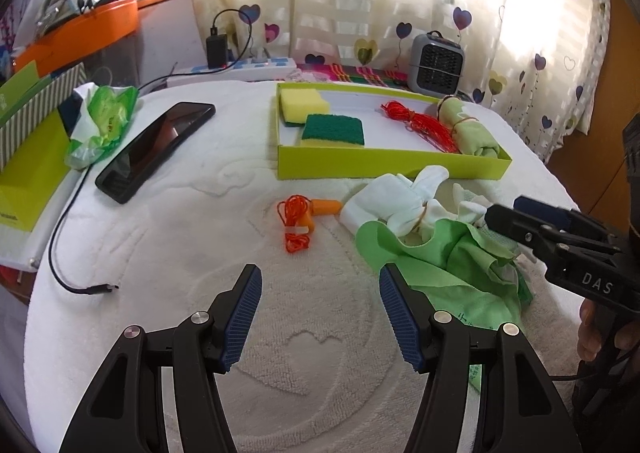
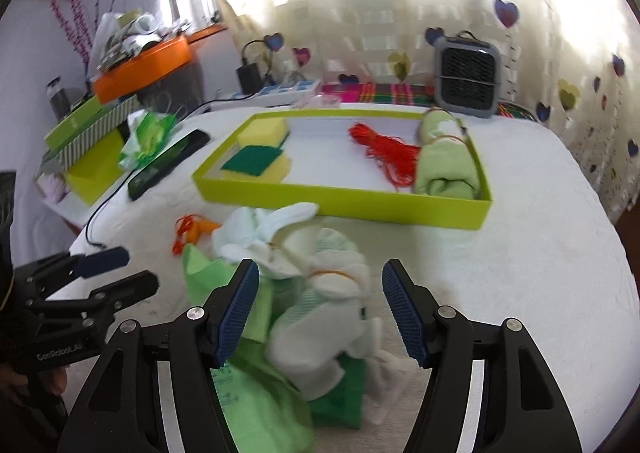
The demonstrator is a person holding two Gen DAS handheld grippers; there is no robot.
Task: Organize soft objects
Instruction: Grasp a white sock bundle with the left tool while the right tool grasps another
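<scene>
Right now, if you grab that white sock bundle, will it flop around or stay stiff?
Probably floppy: the white sock bundle looks like soft knit, with loose ends sticking out. A thin band seems to tie it, so it should lift as one lump. It rests partly on the green cloth, which might drag along.

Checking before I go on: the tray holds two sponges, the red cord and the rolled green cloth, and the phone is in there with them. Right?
Not quite. The phone is not in the tray; it lies on the white towel to the tray's left, as the left wrist view shows. The two sponges, the red cord and the rolled green cloth are in the tray.
</scene>
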